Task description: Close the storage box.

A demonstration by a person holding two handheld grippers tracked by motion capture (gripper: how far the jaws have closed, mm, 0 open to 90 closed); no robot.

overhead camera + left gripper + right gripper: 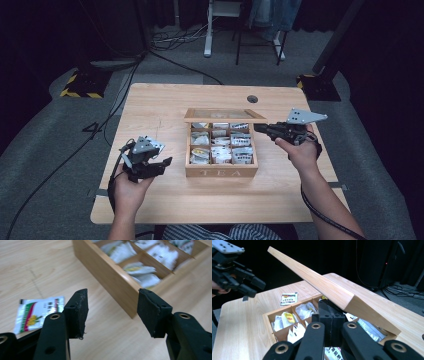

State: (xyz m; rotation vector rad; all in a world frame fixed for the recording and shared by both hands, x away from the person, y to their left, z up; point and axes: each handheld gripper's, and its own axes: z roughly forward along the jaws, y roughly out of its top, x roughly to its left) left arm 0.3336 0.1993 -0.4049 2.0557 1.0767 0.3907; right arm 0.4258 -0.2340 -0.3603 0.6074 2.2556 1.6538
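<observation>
A wooden tea box (221, 172) marked TEA sits mid-table, its compartments holding several white sachets. The lid (222, 115) stands partly raised, tilted over the back rows. My right gripper (259, 128) is at the lid's right front corner. In the right gripper view its jaws (331, 310) are pressed shut, tips just under the slanted lid (324, 287), with nothing visible between them. My left gripper (162, 165) hovers open left of the box. Its view shows the open gripper (112, 305) facing the box wall (112, 282). A loose sachet (37, 312) lies flat on the table beside it.
A round cable hole (252, 99) marks the table's far right. Bare wood surrounds the box on all sides. Beyond the table are floor cables (170, 37), a white desk leg (208, 30) and black-and-yellow stand bases (80, 85).
</observation>
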